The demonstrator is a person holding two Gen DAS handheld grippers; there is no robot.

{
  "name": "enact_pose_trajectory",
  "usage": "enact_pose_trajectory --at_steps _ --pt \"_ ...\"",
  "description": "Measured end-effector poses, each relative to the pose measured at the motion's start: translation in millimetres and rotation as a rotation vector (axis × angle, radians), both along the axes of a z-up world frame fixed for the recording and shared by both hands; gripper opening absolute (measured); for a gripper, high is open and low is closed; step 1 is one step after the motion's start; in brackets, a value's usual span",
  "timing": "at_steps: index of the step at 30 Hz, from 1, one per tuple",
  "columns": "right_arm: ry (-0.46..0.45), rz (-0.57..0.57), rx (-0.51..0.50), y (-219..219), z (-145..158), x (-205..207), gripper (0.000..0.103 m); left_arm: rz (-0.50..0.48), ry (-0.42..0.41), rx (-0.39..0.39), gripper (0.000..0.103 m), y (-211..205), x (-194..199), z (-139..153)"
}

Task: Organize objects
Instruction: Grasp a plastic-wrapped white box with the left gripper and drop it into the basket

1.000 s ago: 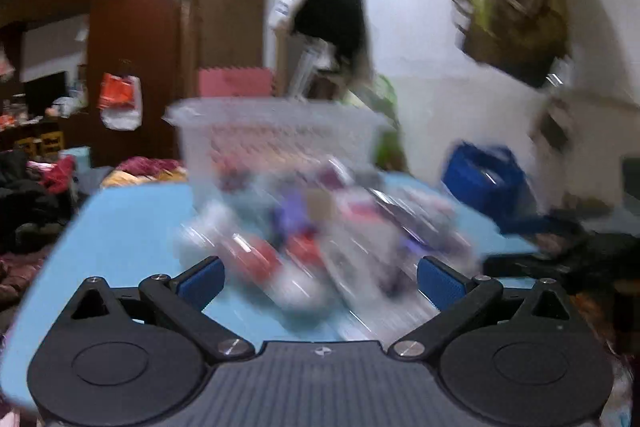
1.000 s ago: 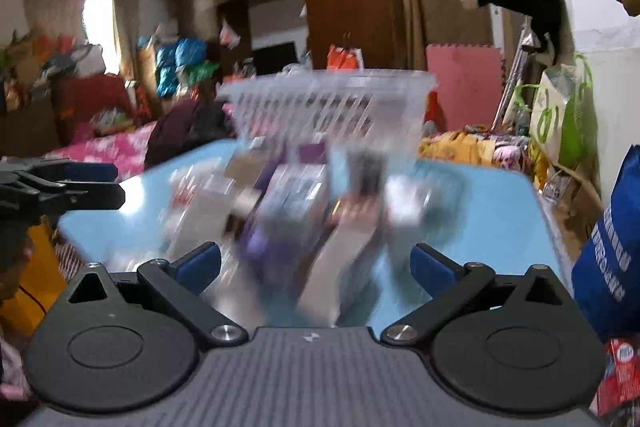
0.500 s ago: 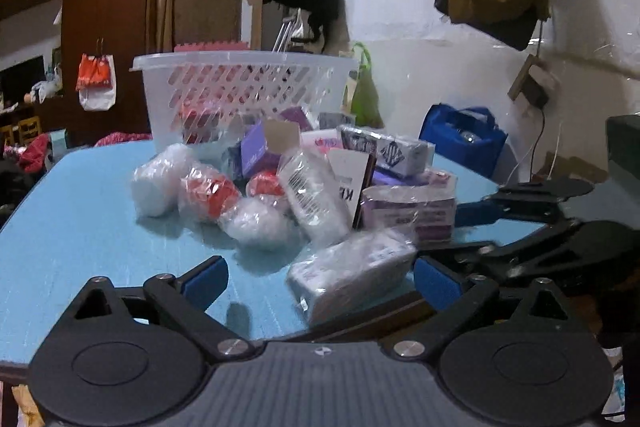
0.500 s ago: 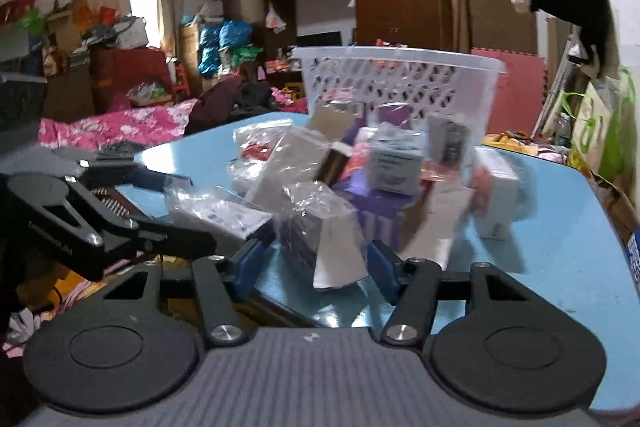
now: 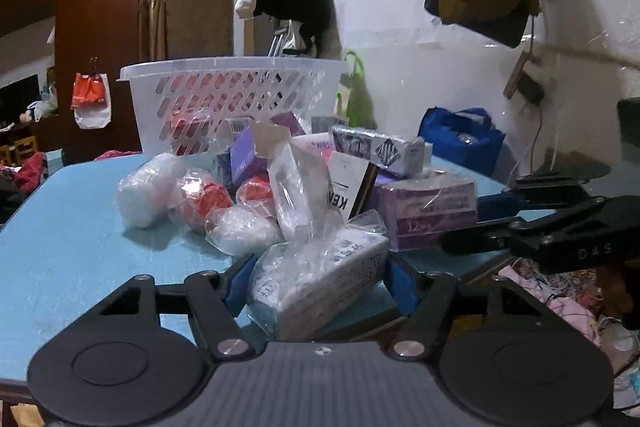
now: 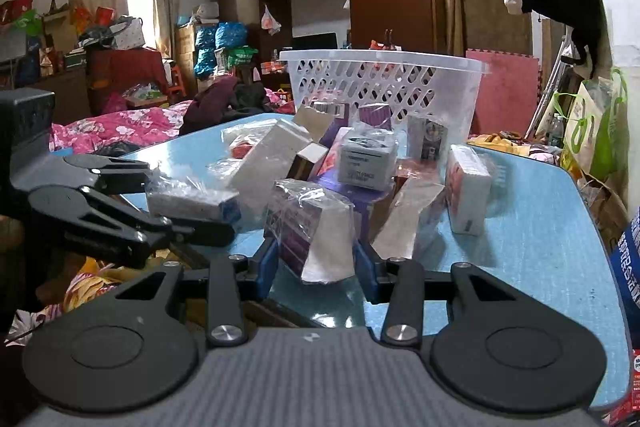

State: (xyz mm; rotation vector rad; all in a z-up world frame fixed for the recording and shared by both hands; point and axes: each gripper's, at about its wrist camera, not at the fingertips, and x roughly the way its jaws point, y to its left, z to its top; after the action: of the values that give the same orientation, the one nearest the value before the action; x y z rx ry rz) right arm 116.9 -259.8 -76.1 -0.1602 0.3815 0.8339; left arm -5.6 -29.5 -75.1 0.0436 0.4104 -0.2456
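Observation:
A pile of wrapped boxes and bundles lies on the blue table (image 5: 60, 247) in front of a white plastic basket (image 5: 232, 95). My left gripper (image 5: 316, 281) is shut on a plastic-wrapped white box (image 5: 320, 283) at the table's near edge. My right gripper (image 6: 316, 263) is shut on a plastic-wrapped purple and white box (image 6: 312, 231) at the pile's near side. The left gripper also shows in the right wrist view (image 6: 192, 223), holding the white box (image 6: 192, 203). The right gripper shows in the left wrist view (image 5: 480, 223) beside the purple box (image 5: 428, 207).
The basket (image 6: 384, 87) stands at the table's far side with red items inside. White, red and purple packages (image 5: 200, 199) fill the table's middle. A blue bag (image 5: 460, 139) sits right of the table. A bed and clutter lie to the left (image 6: 120, 127).
Both grippers moved in to the pile and closed: the left on the wrapped white box, the right on the wrapped purple and white box. A second ago both were open and farther back.

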Motion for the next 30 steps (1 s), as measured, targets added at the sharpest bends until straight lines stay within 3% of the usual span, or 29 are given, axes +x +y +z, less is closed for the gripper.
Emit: enact_pose_trajectory --at_steps 2,10,16,20,24,30 --pt "-0.003 0.000 0.008 -2 0 -3 0.045 0.003 -0.021 0.007 0.071 4 -5 3" --pt "-0.006 -0.007 0.119 -25 16 -1 0.045 0.046 -0.069 -0.082 0.071 31 -6 27" --pt "-0.055 -0.042 0.189 -18 53 24 0.045 0.060 -0.144 -0.158 0.071 45 14 69" --pt "-0.102 -0.073 0.177 12 92 66 0.045 0.100 -0.190 -0.165 0.071 49 60 116" --pt "-0.112 -0.119 0.129 46 117 112 0.045 0.178 -0.152 -0.166 0.071 53 133 157" --pt "-0.089 -0.163 0.060 78 118 159 0.045 0.267 -0.042 -0.149 0.071 57 222 155"
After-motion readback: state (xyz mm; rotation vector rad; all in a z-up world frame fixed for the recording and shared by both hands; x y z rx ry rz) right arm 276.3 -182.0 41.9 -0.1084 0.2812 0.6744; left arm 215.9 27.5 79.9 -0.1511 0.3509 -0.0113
